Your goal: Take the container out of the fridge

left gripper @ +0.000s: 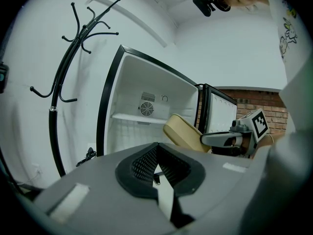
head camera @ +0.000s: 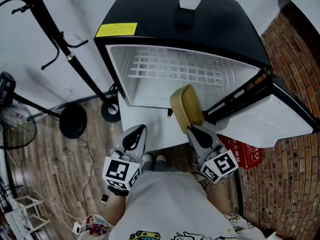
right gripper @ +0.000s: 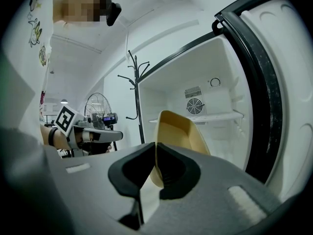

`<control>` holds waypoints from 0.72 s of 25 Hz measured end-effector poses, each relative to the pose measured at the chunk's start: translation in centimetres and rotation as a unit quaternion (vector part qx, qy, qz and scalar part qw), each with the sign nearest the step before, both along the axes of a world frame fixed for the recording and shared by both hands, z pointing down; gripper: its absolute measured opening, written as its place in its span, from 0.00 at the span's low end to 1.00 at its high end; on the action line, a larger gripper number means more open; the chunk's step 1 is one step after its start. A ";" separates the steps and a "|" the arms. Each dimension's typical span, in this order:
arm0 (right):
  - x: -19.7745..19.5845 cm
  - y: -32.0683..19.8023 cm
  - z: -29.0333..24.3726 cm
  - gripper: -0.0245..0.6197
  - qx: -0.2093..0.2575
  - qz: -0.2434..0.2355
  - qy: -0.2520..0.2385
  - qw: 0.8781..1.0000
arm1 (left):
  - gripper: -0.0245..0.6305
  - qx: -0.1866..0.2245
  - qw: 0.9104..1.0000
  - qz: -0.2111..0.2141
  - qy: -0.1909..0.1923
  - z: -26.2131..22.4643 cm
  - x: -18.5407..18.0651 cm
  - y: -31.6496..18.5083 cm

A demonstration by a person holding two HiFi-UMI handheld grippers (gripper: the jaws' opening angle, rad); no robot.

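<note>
Right gripper [right gripper: 154, 173] is clamped on the rim of the tan container [head camera: 186, 106], w/ only the thin wall between its pads. The container stands tipped on edge at the mouth of the black mini fridge [head camera: 150, 29], in front of the wire shelf [head camera: 175, 69]. I can't tell if it's fully clear of the sill. What shows of its inside looks empty. Left gripper [head camera: 141, 128] is pressed together w/ nothing in it, just beside and not helping.

Risks from here:
- Edge pinch only, so most of the container hangs past the pads. It prob. acts as a lever, and a quick pull or wrist turn could make it pivot in the grip or slide out and drop to the floor.
- The open door [head camera: 270, 116] and its dark shelf rail sit close on the container's right. Swinging out that way could clip the rail and knock the grip loose.
- It's already tilted, so anything inside that I can't see would spill.
- There's no second support. If the grip starts to slip, the left gripper must open first, which is prob. too slow.
- Red box [head camera: 242, 151] on the floor near the door is a trip or bump hazard when backing away.

A safer move, as I judge it, is a straight slow pull toward the body, keeping left of the door.
</note>
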State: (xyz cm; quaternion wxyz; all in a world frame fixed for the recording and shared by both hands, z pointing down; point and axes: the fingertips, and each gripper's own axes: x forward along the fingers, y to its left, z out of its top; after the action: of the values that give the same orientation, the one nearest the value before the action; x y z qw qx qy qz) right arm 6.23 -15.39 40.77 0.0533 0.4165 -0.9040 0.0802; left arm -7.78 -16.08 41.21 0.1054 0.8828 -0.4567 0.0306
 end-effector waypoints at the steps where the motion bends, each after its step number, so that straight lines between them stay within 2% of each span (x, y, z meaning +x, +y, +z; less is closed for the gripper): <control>1: 0.0 0.0 0.0 0.06 0.000 -0.001 0.000 1.000 | 0.06 0.000 1.000 0.000 0.000 0.0 0.0 0.0; 18: 0.2 -0.2 -0.3 0.06 0.004 0.003 -0.006 1.000 | 0.05 0.006 1.000 -0.004 -0.005 -0.1 -0.3 -0.2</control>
State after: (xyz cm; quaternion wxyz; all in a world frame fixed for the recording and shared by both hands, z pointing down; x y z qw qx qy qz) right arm 6.43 -15.58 40.52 0.0457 0.4192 -0.9033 0.0792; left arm -8.05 -16.30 41.11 0.0983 0.8815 -0.4607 0.0315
